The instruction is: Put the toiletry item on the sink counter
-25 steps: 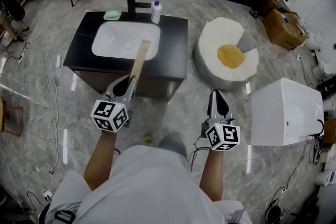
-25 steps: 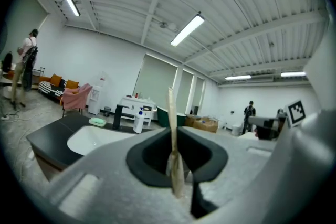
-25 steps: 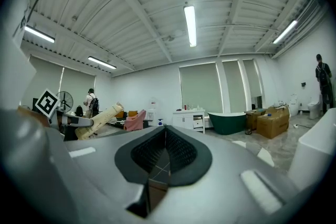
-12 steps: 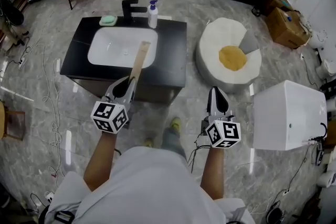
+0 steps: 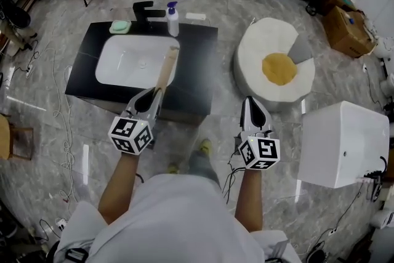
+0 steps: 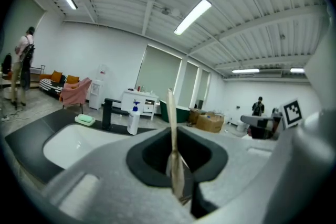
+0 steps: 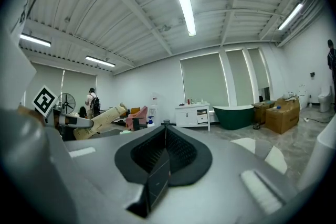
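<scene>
The toiletry item is a long flat beige tube [image 5: 165,71]. My left gripper [image 5: 153,94] is shut on its near end, and the tube points out over the front of the black sink counter [image 5: 198,61] and the rim of the white basin [image 5: 132,61]. In the left gripper view the tube [image 6: 171,118] stands edge-on, pinched between the jaws of the left gripper [image 6: 177,168]. My right gripper [image 5: 249,103] hovers over the floor to the right of the counter, jaws together and empty. In the right gripper view the right gripper [image 7: 164,150] is closed, and the tube [image 7: 100,119] shows at left.
A black faucet [image 5: 144,11], a white pump bottle [image 5: 173,20] and a green soap [image 5: 119,26] stand along the counter's back edge. On the floor at right are a round white cushion [image 5: 277,68] with an orange centre and a white box [image 5: 345,141]. Cables lie at left.
The counter has slid lower and nearer in the head view as the person steps toward it. Both grippers keep their pose, and the tube stays clamped in the left one.
</scene>
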Demonstrator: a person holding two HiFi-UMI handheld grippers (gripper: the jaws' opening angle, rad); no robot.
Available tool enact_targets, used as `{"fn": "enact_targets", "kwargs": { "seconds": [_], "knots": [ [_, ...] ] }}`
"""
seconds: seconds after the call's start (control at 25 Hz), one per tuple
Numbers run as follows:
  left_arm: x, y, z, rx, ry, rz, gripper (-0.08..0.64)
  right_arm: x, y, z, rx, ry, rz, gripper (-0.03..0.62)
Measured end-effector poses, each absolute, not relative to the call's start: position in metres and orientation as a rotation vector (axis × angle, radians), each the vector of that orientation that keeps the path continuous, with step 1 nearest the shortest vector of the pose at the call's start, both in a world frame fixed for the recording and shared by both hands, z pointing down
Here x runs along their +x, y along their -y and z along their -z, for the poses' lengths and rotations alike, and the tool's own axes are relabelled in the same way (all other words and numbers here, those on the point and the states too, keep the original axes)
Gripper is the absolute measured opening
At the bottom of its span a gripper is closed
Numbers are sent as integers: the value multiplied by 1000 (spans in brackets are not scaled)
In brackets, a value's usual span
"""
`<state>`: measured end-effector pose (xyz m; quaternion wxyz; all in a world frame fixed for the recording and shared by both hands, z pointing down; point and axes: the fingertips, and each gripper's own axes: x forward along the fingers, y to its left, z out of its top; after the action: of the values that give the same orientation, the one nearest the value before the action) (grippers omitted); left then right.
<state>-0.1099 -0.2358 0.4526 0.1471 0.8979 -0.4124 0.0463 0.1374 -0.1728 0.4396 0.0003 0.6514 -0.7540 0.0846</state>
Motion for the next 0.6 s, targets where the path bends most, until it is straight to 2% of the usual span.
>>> {"fn": "enact_targets", "kwargs": {
  "seconds": [0.6],
  "knots": [
    [-27, 315, -468, 2475, 1324, -162, 31, 218, 278, -455, 1887, 2496, -363, 5]
  ]
}}
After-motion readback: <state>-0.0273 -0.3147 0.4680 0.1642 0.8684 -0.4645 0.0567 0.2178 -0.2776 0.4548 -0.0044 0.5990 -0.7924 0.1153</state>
